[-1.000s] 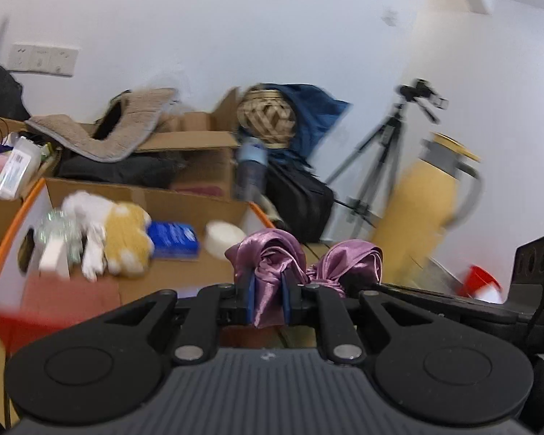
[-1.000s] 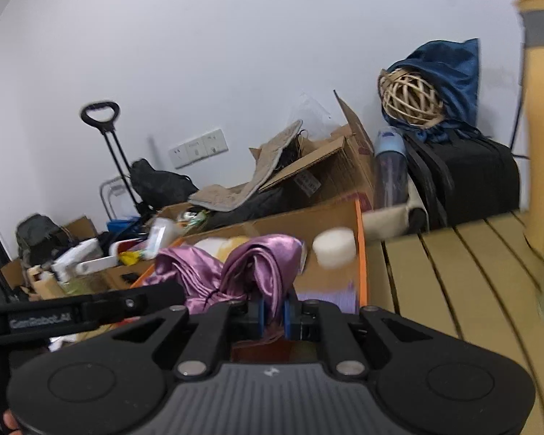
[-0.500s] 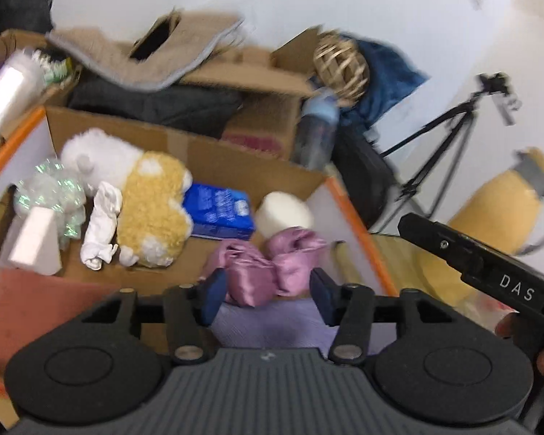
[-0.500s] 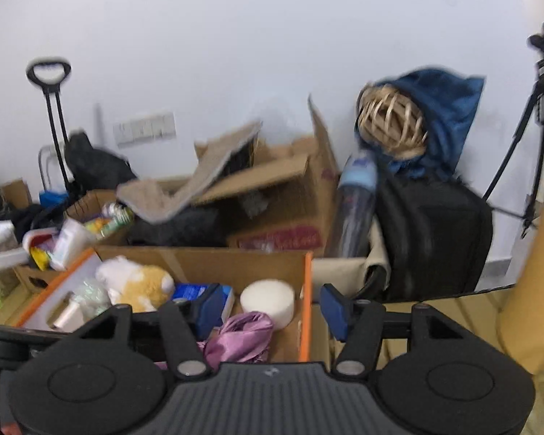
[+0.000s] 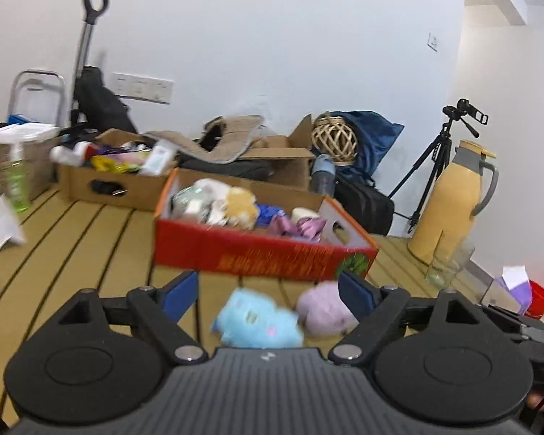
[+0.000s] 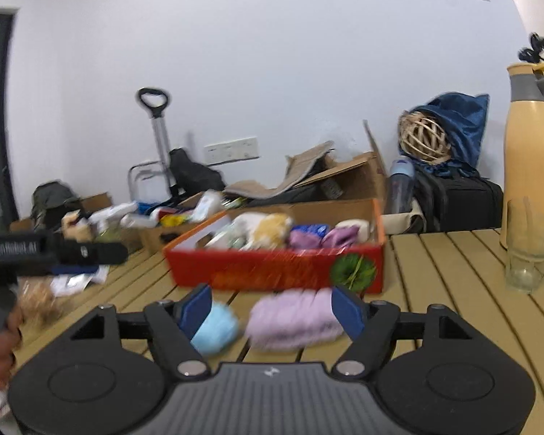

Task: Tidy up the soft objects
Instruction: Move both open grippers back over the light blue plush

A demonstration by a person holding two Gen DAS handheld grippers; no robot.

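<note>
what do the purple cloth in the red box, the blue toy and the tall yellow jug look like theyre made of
Purple cloth: likely satin or a similar silky fabric, since its folds catch glossy highlights.
Blue toy: seemingly plush fleece, matte and fuzzy-edged, though motion blur hides detail.
Yellow jug: looks like hard plastic or coated metal, with a smooth matte body and a grey collar and handle.

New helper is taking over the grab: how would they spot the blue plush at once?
Find the red box on the slatted table. Two soft things lie on the table just in front of it: the blue plush is the left one, beside the rounder lilac plush. It alone is sky blue.
</note>
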